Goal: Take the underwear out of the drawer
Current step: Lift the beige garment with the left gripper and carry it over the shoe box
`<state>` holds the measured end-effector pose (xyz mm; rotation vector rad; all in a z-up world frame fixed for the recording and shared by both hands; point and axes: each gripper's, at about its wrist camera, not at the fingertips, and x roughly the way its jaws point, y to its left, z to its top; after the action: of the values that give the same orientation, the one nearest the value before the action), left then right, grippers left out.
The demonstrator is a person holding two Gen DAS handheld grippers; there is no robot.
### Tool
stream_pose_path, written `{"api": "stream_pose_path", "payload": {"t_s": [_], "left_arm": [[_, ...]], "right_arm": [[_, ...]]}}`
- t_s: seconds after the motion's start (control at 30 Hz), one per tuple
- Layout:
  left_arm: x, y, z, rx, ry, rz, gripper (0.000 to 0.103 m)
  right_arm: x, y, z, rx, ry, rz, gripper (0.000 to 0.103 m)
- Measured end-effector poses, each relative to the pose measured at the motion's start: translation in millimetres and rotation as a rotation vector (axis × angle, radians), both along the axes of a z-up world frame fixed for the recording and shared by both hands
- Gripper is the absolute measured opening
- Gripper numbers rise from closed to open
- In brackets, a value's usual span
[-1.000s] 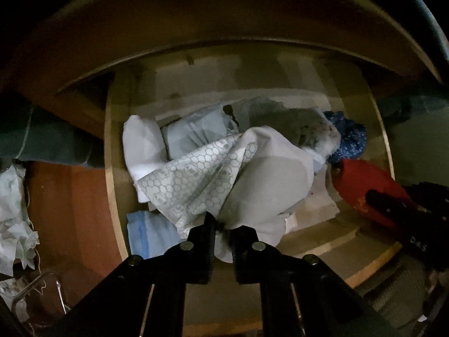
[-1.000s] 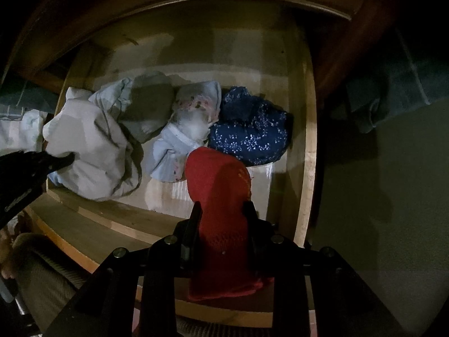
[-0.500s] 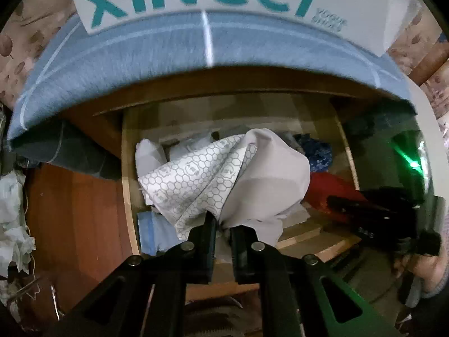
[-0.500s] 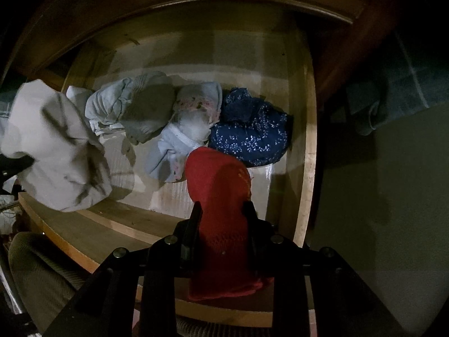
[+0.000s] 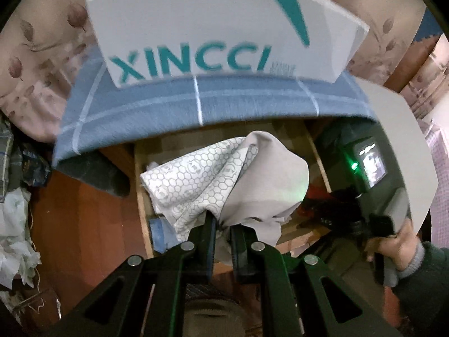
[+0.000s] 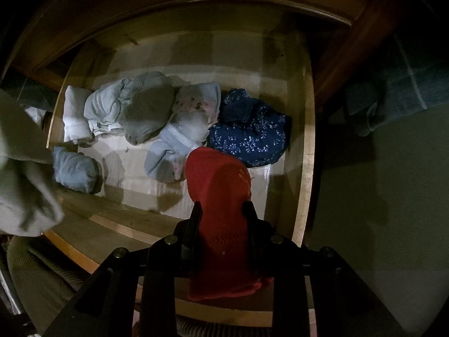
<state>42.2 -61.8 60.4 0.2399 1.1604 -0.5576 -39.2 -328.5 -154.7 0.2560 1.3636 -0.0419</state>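
Note:
My left gripper [image 5: 223,224] is shut on a pale grey underwear with a honeycomb-print panel [image 5: 233,179], which hangs bunched above the open wooden drawer [image 5: 140,196]. The same garment shows blurred at the left edge of the right wrist view [image 6: 22,185]. My right gripper [image 6: 221,210] is shut on a red knitted underwear [image 6: 219,185], held over the drawer's front right corner. Inside the drawer [image 6: 307,168] lie a navy flowered piece [image 6: 249,132], a pale flowered one [image 6: 185,129], a grey one [image 6: 146,112], a white one [image 6: 74,118] and a small blue one [image 6: 74,171].
Above the drawer a blue checked cloth [image 5: 196,104] covers the top, with a white box marked XINCCI [image 5: 213,33] on it. A hand [image 5: 398,247] holds the other gripper at right. Crumpled white bags [image 5: 14,238] lie at left. A white door panel [image 5: 407,154] stands at right.
My left gripper has risen with the grey honeycomb underwear, lifting it out of the drawer; the cloth-covered top and box came into view. The right gripper with the red piece has stayed put.

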Motion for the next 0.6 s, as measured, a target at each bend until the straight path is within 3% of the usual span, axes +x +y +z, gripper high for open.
{"api": "stream_pose_path", "payload": {"t_s": [0.43, 0.6], "left_arm": [[-2, 23, 94, -0.099, -0.078, 0.013, 0.009], [9, 28, 144, -0.129, -0.15, 0.043, 0.009]], "right_arm": [[-1, 0, 0, -0.005, 0.0, -0.001, 0.025], [-1, 0, 0, -0.003, -0.003, -0.004, 0.025]]}}
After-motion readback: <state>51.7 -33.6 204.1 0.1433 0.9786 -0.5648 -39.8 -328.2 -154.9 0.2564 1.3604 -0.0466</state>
